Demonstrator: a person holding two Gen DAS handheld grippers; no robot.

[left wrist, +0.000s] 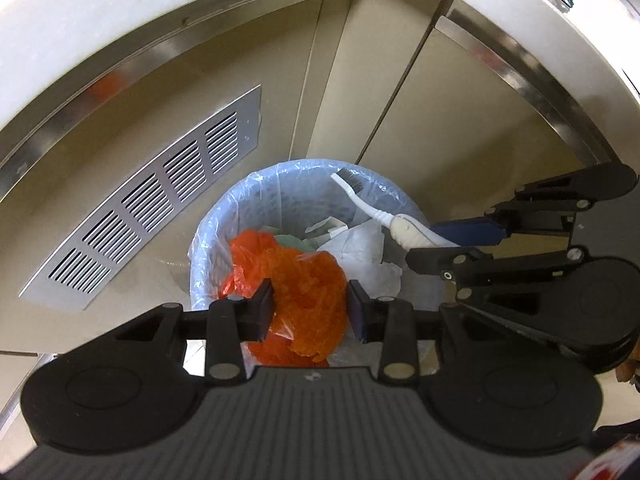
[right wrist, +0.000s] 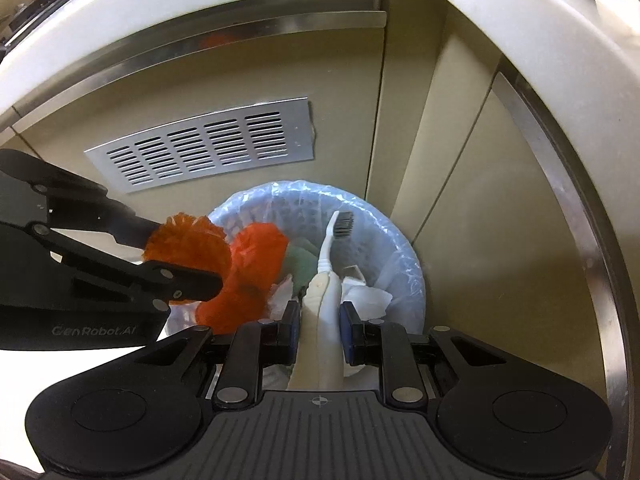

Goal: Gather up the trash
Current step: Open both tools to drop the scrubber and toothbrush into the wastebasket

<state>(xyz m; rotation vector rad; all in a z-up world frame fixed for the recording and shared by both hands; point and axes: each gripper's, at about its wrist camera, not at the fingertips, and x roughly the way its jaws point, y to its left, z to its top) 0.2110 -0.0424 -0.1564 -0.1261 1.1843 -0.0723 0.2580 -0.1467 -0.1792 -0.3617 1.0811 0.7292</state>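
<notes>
Orange mesh scrubber (left wrist: 308, 300) pinched in left tongs (left wrist: 310, 306), toothbrush (right wrist: 326, 280) pinched in right tongs (right wrist: 319, 326), both above the lined bin (right wrist: 404, 264); the long brush could catch the rim and fall outside.

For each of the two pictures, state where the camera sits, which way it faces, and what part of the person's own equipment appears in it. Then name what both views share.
Left wrist: on the left gripper, facing steeply down; it is shut on crumpled orange netting; the right gripper enters from the right.
Right wrist: on the right gripper, facing steeply down; it is shut on a white toothbrush; the left gripper enters from the left.
Shared: round bin with clear plastic liner, slotted metal vent.
</notes>
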